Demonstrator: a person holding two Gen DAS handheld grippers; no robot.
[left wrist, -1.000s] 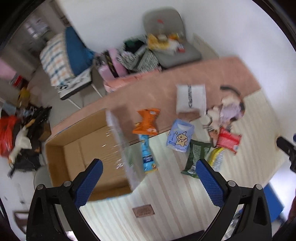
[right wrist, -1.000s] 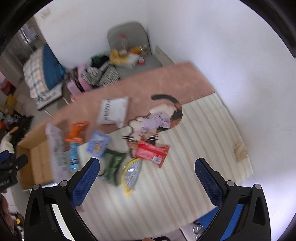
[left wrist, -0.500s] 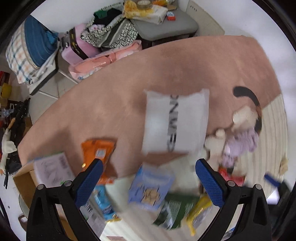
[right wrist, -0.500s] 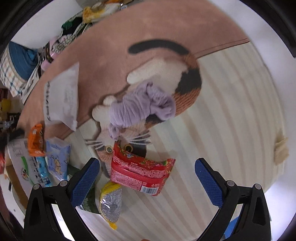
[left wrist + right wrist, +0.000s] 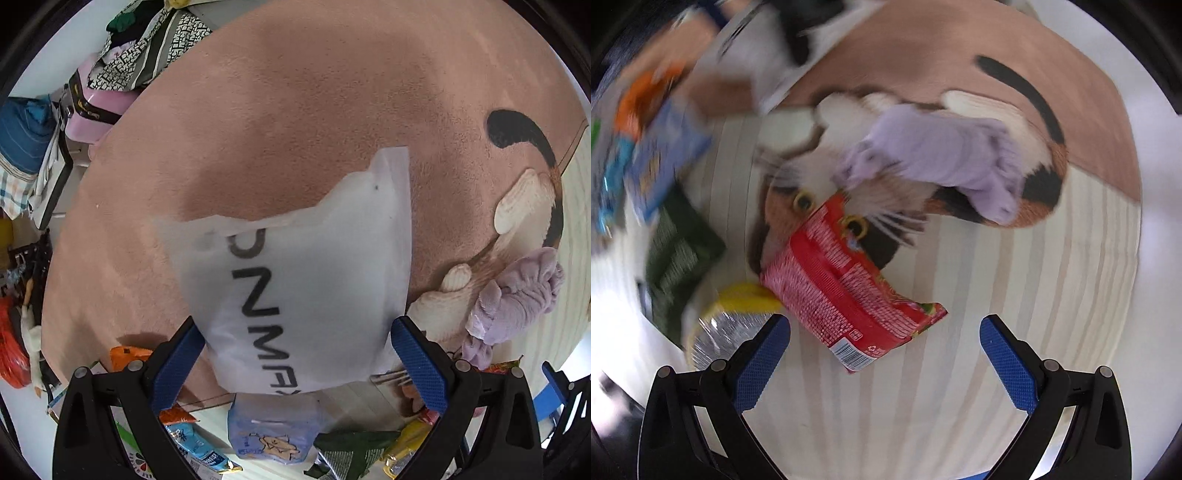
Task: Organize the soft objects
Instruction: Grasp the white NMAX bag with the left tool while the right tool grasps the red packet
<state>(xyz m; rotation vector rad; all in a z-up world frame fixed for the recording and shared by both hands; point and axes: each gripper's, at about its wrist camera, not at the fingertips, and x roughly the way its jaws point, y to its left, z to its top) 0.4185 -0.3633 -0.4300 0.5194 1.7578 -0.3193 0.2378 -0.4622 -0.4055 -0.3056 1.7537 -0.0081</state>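
My left gripper [image 5: 295, 358] is open, its blue pads on either side of the near end of a white plastic bag with black letters [image 5: 295, 280] lying on the pink rug [image 5: 295, 110]. A crumpled lilac cloth [image 5: 517, 295] lies to its right. My right gripper [image 5: 884, 347] is open just above a red snack packet [image 5: 846, 288] on the striped mat [image 5: 997, 295]. The lilac cloth [image 5: 945, 155] lies beyond it on the cat picture. The right wrist view is blurred at left.
Near my left gripper lie a light blue tissue pack [image 5: 273, 432], a green packet [image 5: 351, 450], a yellow packet [image 5: 406, 446], an orange packet [image 5: 129, 358] and a blue tube [image 5: 195, 450]. Clothes and bags [image 5: 140, 48] are piled beyond the rug. The green packet [image 5: 679, 251] also shows in the right wrist view.
Both grippers have dropped toward the floor. The left one closed in on the white bag, the right one on the red packet. Both stay open.
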